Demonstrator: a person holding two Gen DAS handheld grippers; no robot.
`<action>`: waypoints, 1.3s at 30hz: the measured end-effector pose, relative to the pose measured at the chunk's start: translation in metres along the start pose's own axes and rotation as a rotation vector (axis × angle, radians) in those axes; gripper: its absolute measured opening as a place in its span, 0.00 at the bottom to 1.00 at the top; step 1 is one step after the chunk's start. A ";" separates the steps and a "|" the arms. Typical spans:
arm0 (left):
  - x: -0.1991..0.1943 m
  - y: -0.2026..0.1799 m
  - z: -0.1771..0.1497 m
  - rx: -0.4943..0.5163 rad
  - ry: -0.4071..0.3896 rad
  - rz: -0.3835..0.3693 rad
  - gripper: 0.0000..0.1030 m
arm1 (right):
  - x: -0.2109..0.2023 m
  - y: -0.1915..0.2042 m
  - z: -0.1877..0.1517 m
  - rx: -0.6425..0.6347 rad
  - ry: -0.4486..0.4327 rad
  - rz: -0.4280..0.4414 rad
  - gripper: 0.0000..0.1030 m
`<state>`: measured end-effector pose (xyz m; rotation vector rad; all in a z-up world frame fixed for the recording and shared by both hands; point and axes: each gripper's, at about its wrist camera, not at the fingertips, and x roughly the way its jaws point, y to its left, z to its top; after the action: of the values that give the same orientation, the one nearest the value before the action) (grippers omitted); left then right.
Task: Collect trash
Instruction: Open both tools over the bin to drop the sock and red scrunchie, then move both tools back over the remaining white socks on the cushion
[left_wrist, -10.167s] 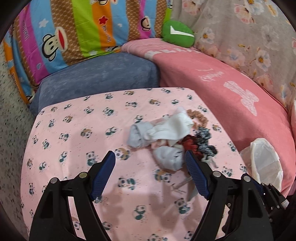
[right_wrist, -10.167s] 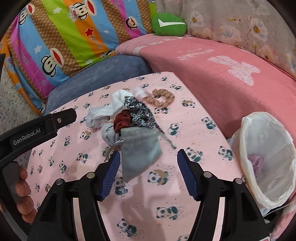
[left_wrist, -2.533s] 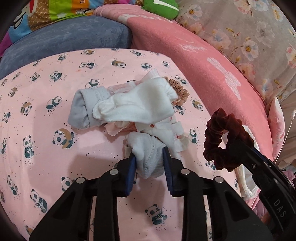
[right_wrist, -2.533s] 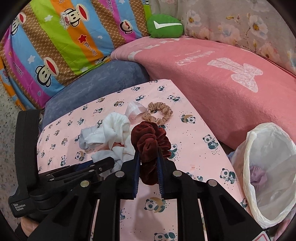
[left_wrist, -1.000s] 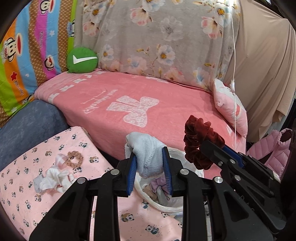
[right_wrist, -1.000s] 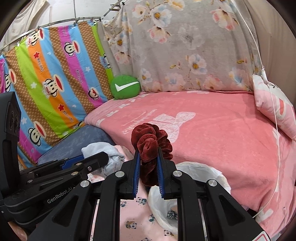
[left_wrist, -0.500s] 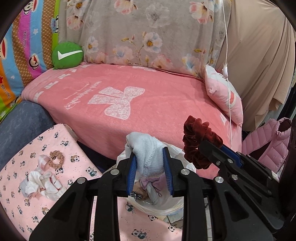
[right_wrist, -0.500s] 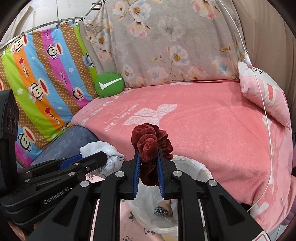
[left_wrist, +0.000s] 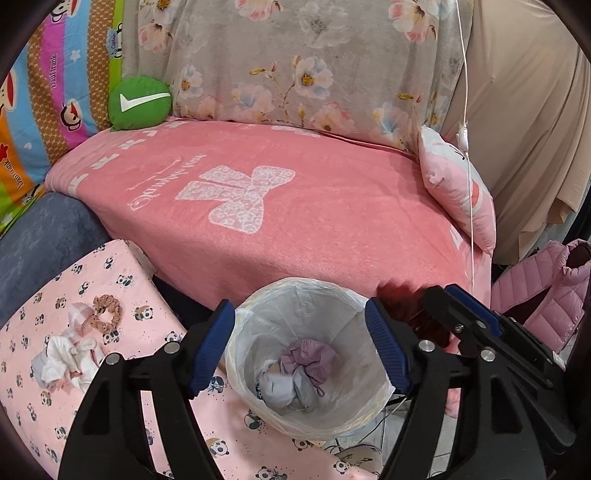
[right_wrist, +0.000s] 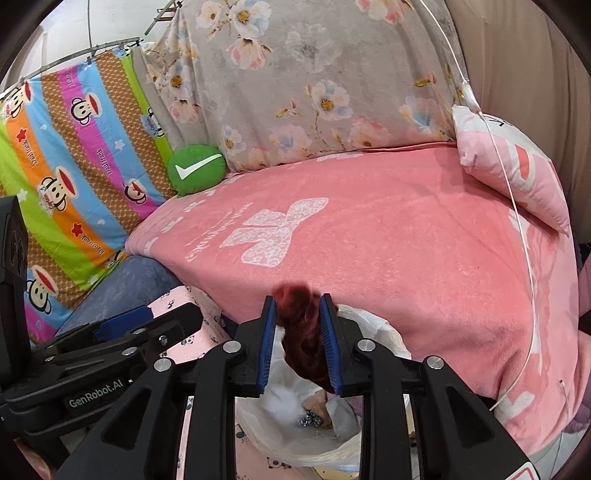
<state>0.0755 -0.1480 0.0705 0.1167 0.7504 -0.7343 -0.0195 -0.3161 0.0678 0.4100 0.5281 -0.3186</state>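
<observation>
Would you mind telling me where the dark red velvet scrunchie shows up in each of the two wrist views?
Left wrist view: the scrunchie sits at lower right, blurred, beside the right gripper, just past the rim of the bin bag.
Right wrist view: the scrunchie is at lower centre, between the right gripper's blue pads, above the bin bag.
Shared landmark: the green cushion.

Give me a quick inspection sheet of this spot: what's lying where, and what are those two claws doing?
Surface: panda-print cloth.
Job's things: lined bin holds cloth scraps; red scrunchie above it; white rags and tan scrunchie on the cloth.
Clutter: green cushion, pink pillow, pink jacket.
Grippers: left gripper open over bin; right gripper pinches the red scrunchie.
Cables: white cord hanging.
Surroundings: pink blanket, floral sheet.
</observation>
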 end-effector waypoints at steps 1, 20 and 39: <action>0.000 0.001 0.000 -0.004 0.002 0.002 0.67 | 0.000 -0.001 0.000 0.001 0.000 0.000 0.26; -0.018 0.023 -0.004 -0.052 -0.029 0.030 0.67 | -0.005 0.021 -0.005 -0.046 0.006 0.030 0.27; -0.044 0.093 -0.019 -0.185 -0.058 0.102 0.67 | 0.004 0.090 -0.018 -0.146 0.036 0.102 0.32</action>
<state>0.1024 -0.0465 0.0707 -0.0333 0.7477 -0.5661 0.0117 -0.2299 0.0778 0.3002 0.5597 -0.1737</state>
